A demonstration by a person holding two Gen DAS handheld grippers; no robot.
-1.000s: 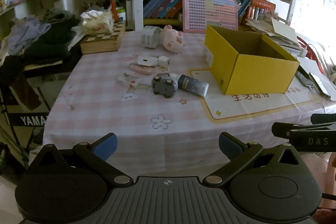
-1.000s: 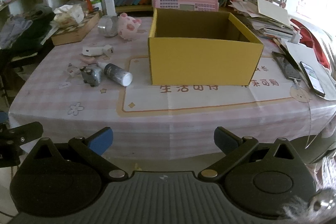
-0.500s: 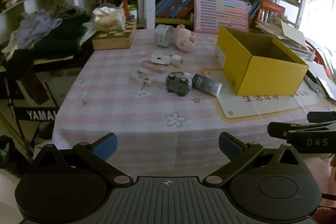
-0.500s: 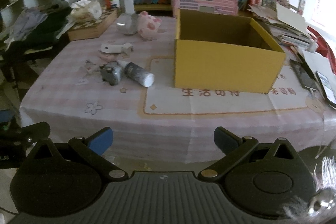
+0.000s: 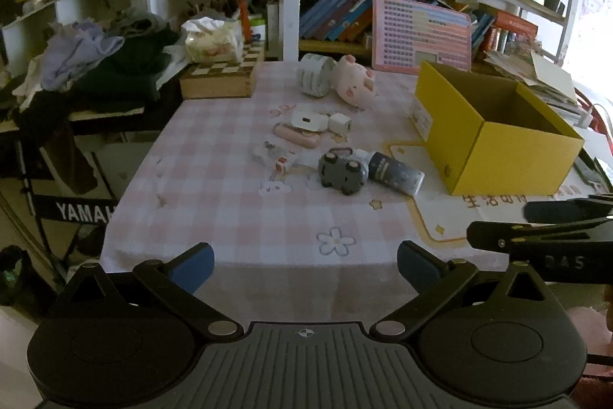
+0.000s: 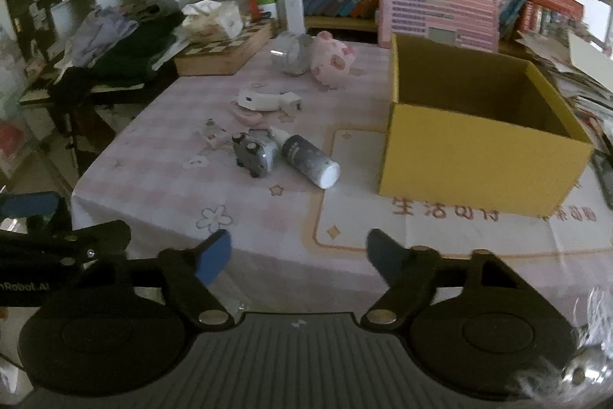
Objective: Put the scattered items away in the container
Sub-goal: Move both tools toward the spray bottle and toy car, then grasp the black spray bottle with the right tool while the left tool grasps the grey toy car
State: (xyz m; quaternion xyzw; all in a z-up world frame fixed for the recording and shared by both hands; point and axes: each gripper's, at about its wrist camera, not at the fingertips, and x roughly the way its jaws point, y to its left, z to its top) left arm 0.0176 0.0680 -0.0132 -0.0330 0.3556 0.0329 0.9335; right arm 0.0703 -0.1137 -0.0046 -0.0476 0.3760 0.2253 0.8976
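Scattered across a pink-checked desk (image 5: 214, 202): a grey toy car (image 5: 342, 171) tipped on its side, wheels showing, touching a dark bottle (image 5: 394, 172) lying flat. Bottle's long axis slanted across the cloth, white cap end (image 6: 328, 175) aimed toward the near desk edge and the yellow box (image 6: 479, 156), other end back toward the car. Box upright and open-topped to the right, well apart from the clutter, nothing visible inside. Farther back, a pink piggy bank (image 5: 354, 87) just beside a tape roll (image 5: 314, 79); between them and the car, a white charger (image 5: 320, 120), a pink case (image 5: 297, 135) and small pieces too blurred to name. Left hand-held gripper (image 5: 305, 263) spread wide over the near edge, empty. Right hand-held gripper (image 6: 299, 253) closing, nothing between its blue pads, still short of every item.
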